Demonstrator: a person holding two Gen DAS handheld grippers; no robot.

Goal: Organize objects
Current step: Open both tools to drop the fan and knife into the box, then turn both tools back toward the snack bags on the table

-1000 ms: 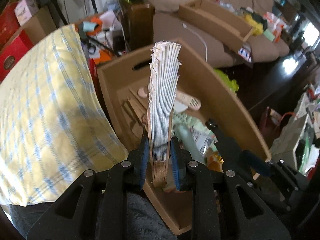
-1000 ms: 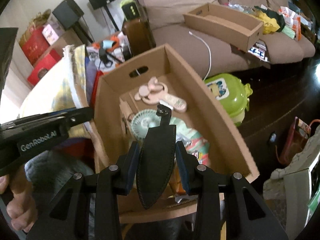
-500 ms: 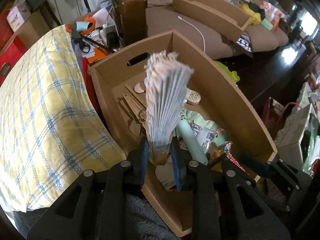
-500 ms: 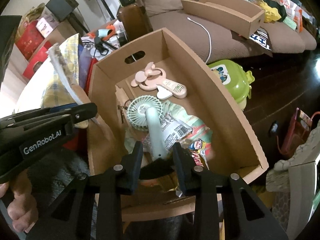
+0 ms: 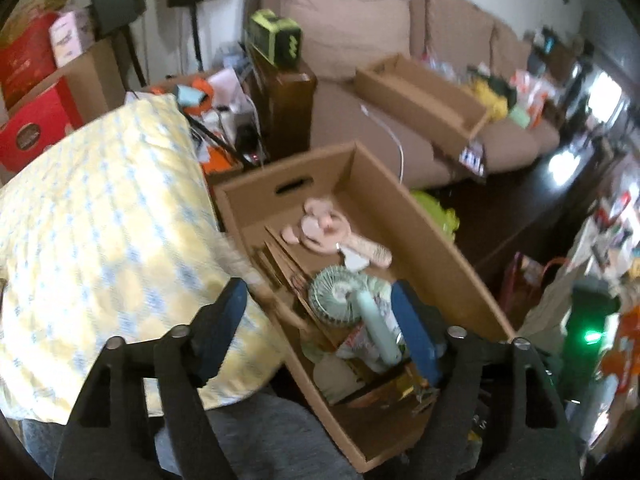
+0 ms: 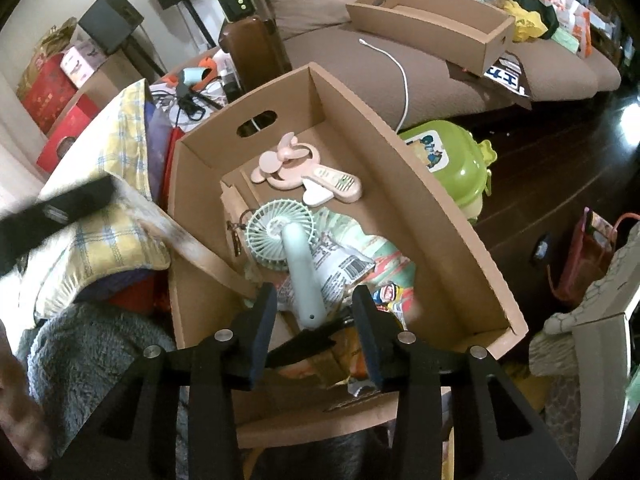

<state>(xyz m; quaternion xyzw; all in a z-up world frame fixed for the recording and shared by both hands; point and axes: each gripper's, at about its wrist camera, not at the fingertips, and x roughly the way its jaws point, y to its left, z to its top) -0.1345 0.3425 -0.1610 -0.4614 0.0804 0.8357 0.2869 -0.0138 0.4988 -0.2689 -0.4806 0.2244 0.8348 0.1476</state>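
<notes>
My left gripper is nearest. Its jaws are opening and already stand wide apart with nothing between them; a second ago they pinched a folded paper fan upright. That paper fan is now a pale blurred streak just beyond the left finger, tilted across the left wall of the box. The right view shows it the same way, with its lower end inside the box and its upper end against the pillow. I cannot tell whether it has come to rest. My right gripper is also opening. The black sheath it held upright a second ago now lies flat at the near end of the box, low between the fingers, and the pads do not seem to press on it. Just beyond it lies a green fan on top of snack packets, and a pink fan lies near the far wall. I judge both items delivered: the sheath is in, the paper fan is only half in and may slide or need a nudge. Both tools are free for the next pick. Farther off, a second box sits on the sofa.
</notes>
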